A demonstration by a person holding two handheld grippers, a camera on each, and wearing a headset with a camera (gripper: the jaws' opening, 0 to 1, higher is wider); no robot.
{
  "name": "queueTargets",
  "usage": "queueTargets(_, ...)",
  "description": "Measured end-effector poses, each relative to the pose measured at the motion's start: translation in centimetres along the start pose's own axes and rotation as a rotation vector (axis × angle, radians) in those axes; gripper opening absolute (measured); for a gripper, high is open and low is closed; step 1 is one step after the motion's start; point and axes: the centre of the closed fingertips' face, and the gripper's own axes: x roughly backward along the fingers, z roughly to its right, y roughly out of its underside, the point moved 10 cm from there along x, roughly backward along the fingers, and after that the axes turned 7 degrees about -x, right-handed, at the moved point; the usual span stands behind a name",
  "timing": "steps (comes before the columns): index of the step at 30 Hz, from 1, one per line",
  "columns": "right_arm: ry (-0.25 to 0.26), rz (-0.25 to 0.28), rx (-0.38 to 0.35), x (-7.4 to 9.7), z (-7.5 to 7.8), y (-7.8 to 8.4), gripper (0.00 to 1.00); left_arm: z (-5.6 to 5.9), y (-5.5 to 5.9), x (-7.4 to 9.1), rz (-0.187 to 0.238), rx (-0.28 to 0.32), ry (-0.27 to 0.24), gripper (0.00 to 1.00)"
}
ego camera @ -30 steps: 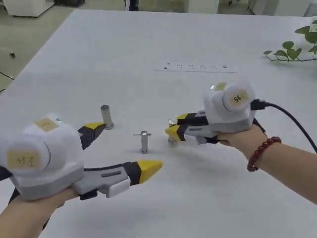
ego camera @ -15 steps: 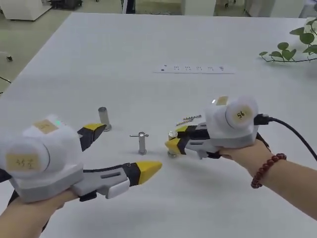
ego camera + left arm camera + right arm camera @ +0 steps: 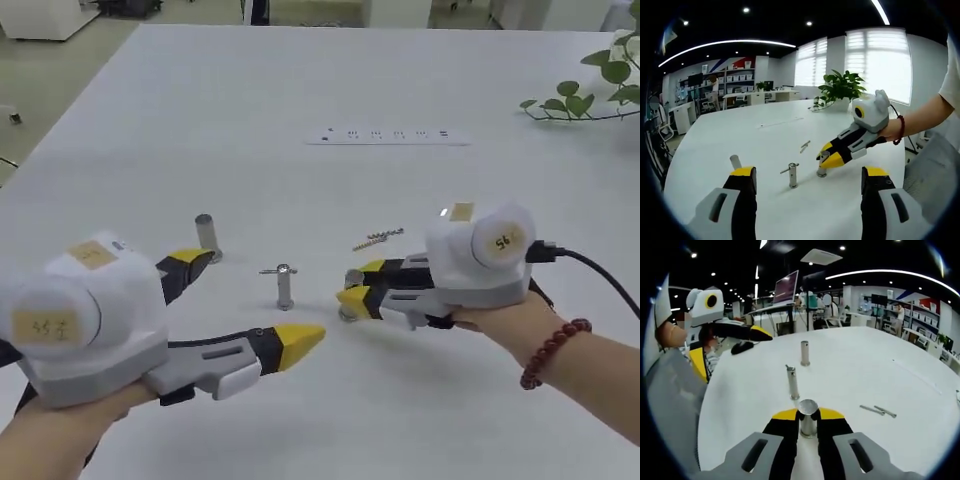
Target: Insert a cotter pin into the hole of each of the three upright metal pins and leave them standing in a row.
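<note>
Gripping the rightmost metal pin, right gripper has open table around; left gripper holds jaws wide.

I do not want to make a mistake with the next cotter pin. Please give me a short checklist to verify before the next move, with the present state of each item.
1. Right gripper grips the right pin: ok, jaws shut on it, pin upright.
2. Left gripper free for picking: ok, jaws open, nothing between them.
3. Middle pin done: ok, a cotter pin crosses its top.
4. Left pin done: not ok, upright but no cotter pin seen in it.
5. Loose cotter pins available: ok, lying beyond the right gripper.
6. Hole of the right pin uncovered by the jaws: cannot tell.
</note>
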Motion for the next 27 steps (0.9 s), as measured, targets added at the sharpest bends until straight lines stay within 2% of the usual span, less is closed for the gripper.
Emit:
queueTargets(7, -0.014, 0.019, -0.030, 0.0, 0.0, 0.1, 0.16, 0.1, 0.1, -0.1, -0.007, -0.003, 0.005, 0.86)
queueTargets(15, -0.038, 0.049, -0.057, 0.5, -0.4, -0.3, 0.24, 0.0, 0.1, -0.1, -0.007, -0.001, 0.001, 0.86)
queueTargets(19, -0.044, 0.051, -0.067, 1.0, -0.6, -0.8, 0.33, 0.0, 0.2, -0.1, -0.008, 0.000, -0.002, 0.87)
queueTargets(27, -0.051, 0.041, -0.094, 2.1, -0.2, -1.5, 0.38, 0.0, 0.1, -0.1, -0.006, -0.010, -0.003, 0.89)
